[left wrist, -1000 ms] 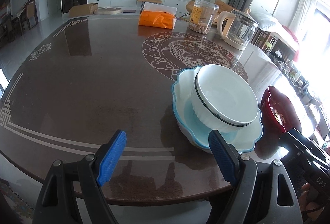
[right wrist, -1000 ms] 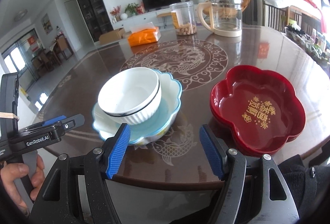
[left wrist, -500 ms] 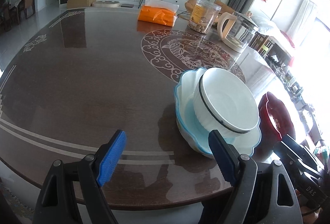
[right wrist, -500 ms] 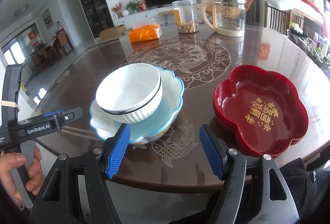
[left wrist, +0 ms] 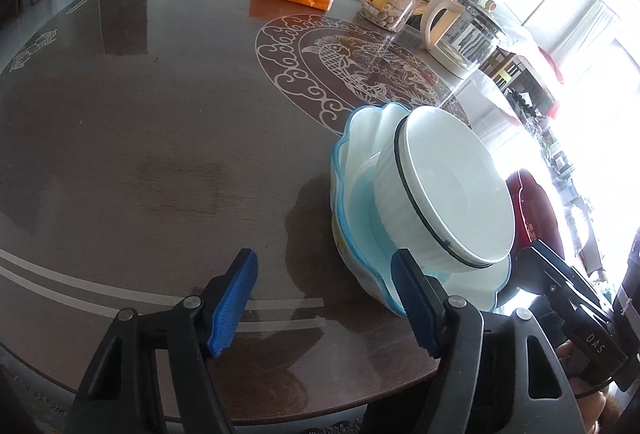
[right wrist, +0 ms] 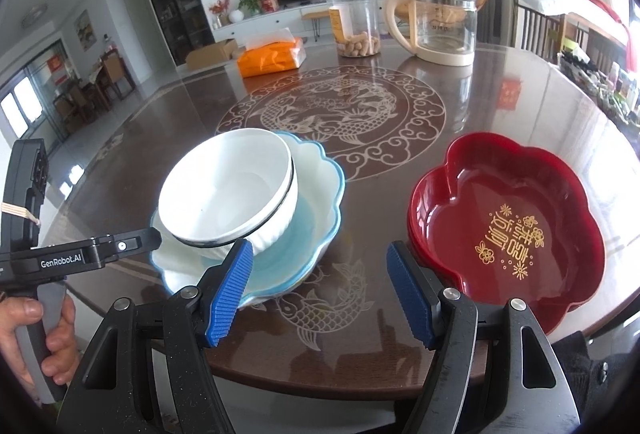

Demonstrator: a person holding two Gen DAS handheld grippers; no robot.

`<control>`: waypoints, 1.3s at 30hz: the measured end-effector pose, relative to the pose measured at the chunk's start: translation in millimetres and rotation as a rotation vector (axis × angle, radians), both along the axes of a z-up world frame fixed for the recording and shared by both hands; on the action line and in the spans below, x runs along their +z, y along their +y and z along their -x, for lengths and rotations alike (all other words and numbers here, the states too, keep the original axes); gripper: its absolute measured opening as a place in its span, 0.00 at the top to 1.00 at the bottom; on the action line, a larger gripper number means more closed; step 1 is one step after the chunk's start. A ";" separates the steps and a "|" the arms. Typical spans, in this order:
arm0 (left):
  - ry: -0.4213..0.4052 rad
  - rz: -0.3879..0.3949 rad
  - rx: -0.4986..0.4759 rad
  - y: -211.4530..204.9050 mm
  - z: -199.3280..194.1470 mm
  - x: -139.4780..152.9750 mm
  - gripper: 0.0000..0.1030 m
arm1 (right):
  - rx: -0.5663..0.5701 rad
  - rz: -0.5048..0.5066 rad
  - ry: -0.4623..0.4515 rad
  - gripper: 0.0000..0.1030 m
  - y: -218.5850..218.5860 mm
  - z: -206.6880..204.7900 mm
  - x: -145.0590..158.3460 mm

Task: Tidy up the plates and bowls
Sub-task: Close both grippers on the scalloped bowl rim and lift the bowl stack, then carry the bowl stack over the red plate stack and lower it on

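Both our grippers gape empty; the white bowl (left wrist: 448,190), nested in the blue dish (left wrist: 360,234), lies nearest our left gripper (left wrist: 324,298), just right of it.

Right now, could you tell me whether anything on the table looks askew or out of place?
Yes: the white bowl sits tilted inside the blue scalloped dish, leaning toward the table's near edge rather than resting flat. The red flower-shaped plate beside them lies level, and nothing looks spilled or broken.
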State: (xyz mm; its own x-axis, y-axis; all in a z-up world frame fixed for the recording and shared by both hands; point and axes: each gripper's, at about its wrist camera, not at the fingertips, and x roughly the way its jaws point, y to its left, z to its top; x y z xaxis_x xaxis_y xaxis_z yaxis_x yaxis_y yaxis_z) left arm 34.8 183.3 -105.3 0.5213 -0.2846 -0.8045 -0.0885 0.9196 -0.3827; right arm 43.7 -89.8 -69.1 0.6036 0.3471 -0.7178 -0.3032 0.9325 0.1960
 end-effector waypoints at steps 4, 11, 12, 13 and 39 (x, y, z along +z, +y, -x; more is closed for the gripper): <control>-0.006 0.021 0.019 1.4 -3.4 -3.0 0.47 | 0.034 0.002 0.052 0.62 6.0 -15.9 -11.5; -0.013 0.065 -0.005 -6.0 -15.8 -5.6 0.80 | 0.016 -0.023 0.134 0.69 9.1 -42.8 -30.4; -0.014 0.063 -0.008 -7.6 -17.7 -6.4 0.81 | 0.018 -0.022 0.138 0.72 10.7 -46.6 -31.0; -0.018 0.050 -0.008 -9.4 -19.9 -6.7 0.82 | 0.017 -0.020 0.141 0.78 12.3 -50.3 -31.7; -0.144 -0.051 -0.044 -36.3 -18.3 55.7 0.84 | -0.013 -0.075 0.046 0.82 -1.6 -33.4 13.1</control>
